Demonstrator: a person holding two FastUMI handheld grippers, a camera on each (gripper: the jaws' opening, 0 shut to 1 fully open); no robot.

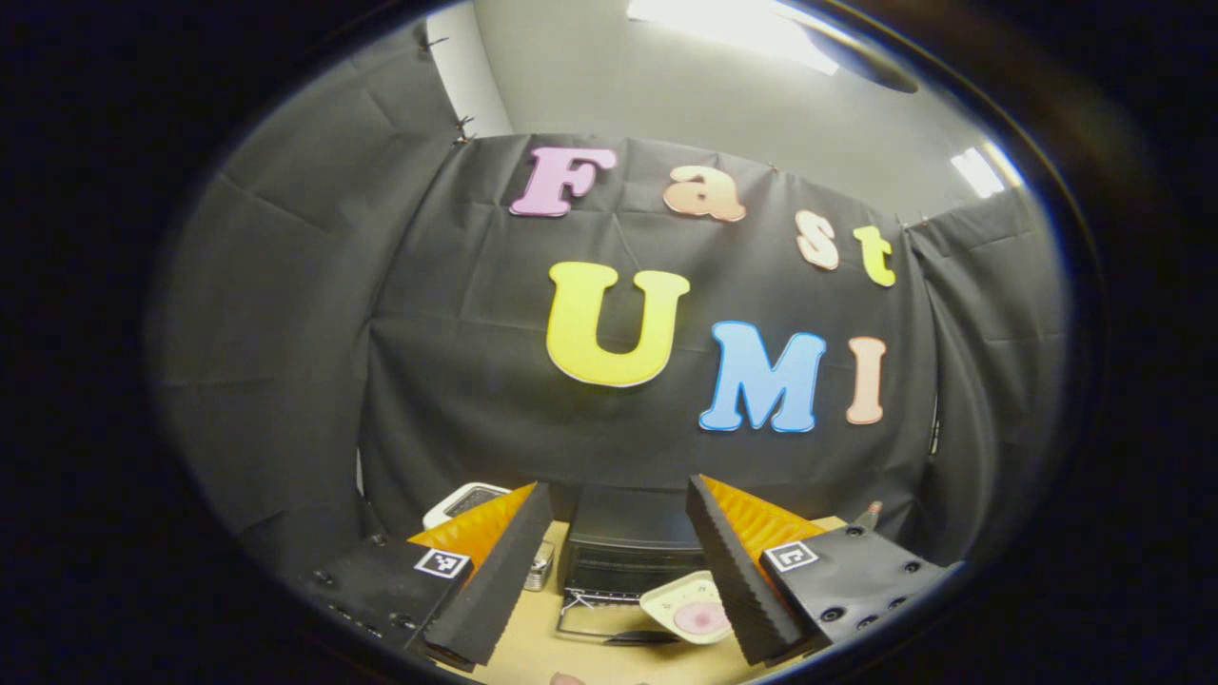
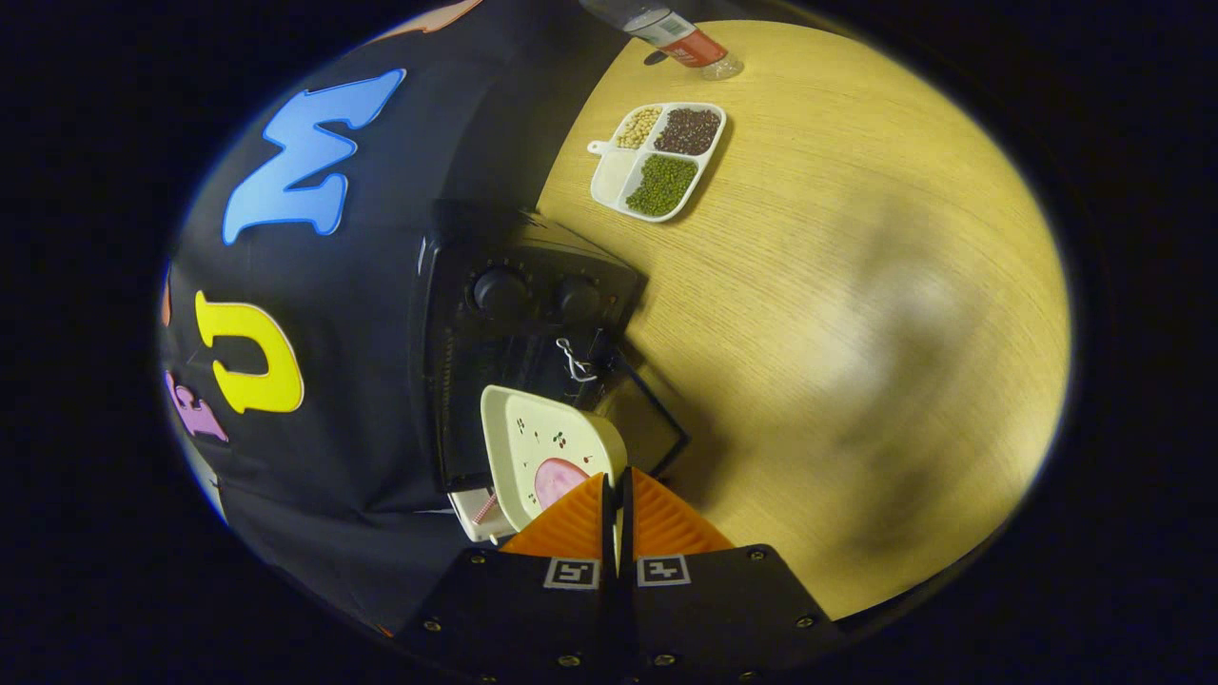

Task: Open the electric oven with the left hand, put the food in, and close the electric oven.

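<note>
So the wooden surface (image 2: 856, 285) takes up most of the right gripper view, pale yellow grain with a couple of soft shadows across it. The black electric oven (image 2: 514, 314) sits on it at the edge by the black cloth wall, two round knobs on its front panel, and its door (image 2: 657, 419) is dropped open with the glass lying flat out in front. In the left gripper view the same oven (image 1: 623, 547) shows low down between that gripper's fingers, door down toward the camera. The left gripper (image 1: 618, 580) has its jaws spread wide with nothing between them, up and back from the oven. The right gripper (image 2: 617, 504) has its jaws pinched narrow on the rim of a cream plate (image 2: 542, 442) (little cherry print on it), which is held tilted right at the oven's open mouth, above the door. A round pink slice of food (image 2: 557, 480) lies on that plate, near the gripped edge. Further off on the surface there's a white divided tray (image 2: 659, 160) with beans in three compartments, and a bottle (image 2: 676, 38) just past it at the far edge.
</note>
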